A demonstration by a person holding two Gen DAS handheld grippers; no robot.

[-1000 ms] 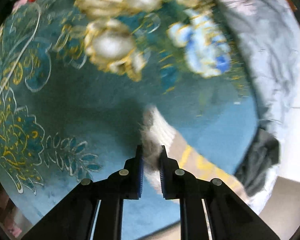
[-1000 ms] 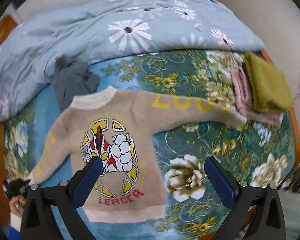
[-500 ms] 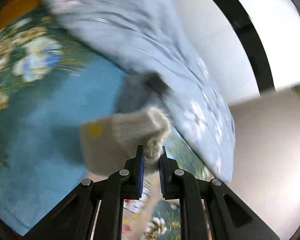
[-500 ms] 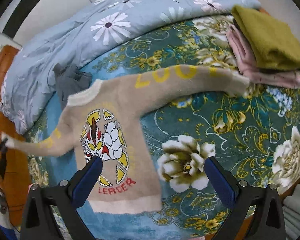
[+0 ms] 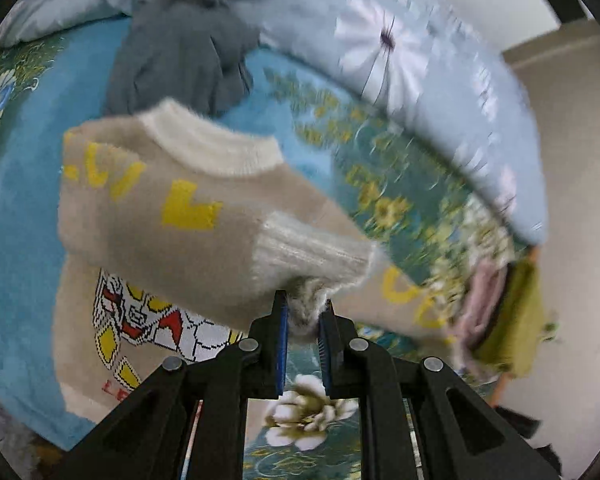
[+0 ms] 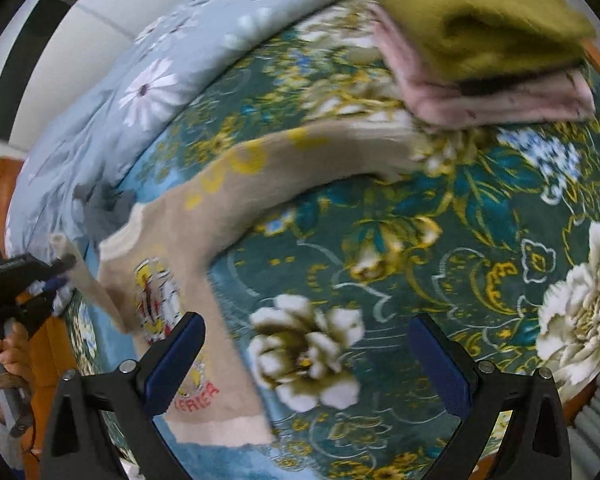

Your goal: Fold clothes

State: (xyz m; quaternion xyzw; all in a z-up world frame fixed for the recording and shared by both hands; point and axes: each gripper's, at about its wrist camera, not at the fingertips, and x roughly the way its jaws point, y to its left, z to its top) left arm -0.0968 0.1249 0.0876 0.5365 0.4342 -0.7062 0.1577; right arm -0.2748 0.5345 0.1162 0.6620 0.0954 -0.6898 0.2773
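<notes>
Left sleeve now swung over the chest, first fold underway.

I've got the left gripper (image 5: 303, 316) pinching the ribbed cuff (image 5: 312, 256); a second ago it was flat at the bed's edge, now it's carried across the beige sweater (image 6: 172, 248), lower left of the right-wrist frame. Right gripper (image 6: 306, 360), jaws spread and empty, hovers low centre over the floral blanket (image 6: 480, 216); far sleeve (image 6: 320, 152) next, folded stack (image 6: 480, 40) upper right.

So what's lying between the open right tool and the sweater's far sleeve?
In the right wrist view, only bare floral bedspread separates the right tool from the outstretched sleeve; a printed white flower, no clothing.
</notes>
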